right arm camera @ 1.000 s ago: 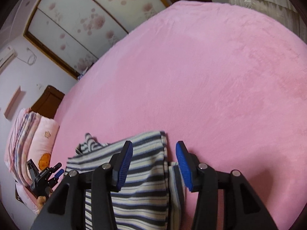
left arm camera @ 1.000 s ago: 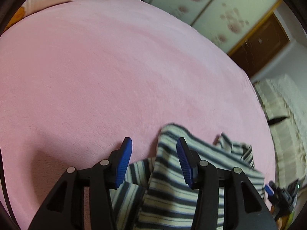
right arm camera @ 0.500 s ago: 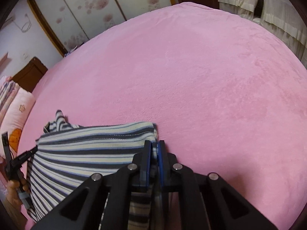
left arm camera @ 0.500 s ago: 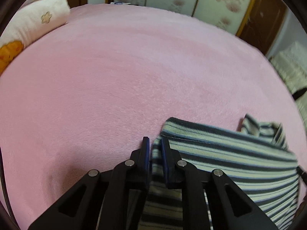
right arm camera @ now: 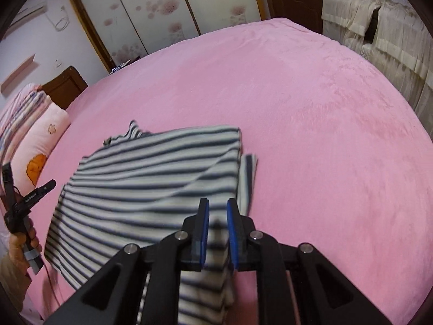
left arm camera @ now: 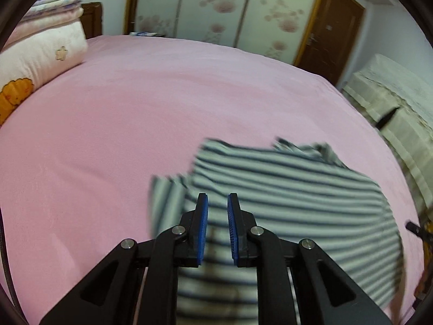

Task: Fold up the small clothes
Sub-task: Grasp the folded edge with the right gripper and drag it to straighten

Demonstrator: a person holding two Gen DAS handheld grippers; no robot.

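The striped shirt lies spread on the pink bedspread, its navy and cream bands blurred in both views; in the right wrist view the same shirt has a narrow strip of striped cloth sticking out past its right edge. Half a second ago both grippers were clamped tight on the fabric's near corners. Now the left gripper has its blue pads set apart with a clear gap between them, cloth showing through the gap, and it hangs over the shirt's left part. The right gripper likewise stands parted above the shirt's right near corner, released. The garment now reaches farther up the bed than before and looks flatter. At the left edge of the right wrist view the person's left hand grips its tool handle. A pink pillow with a flower and orange print sits at the bed's far left, before the floral wardrobe doors.
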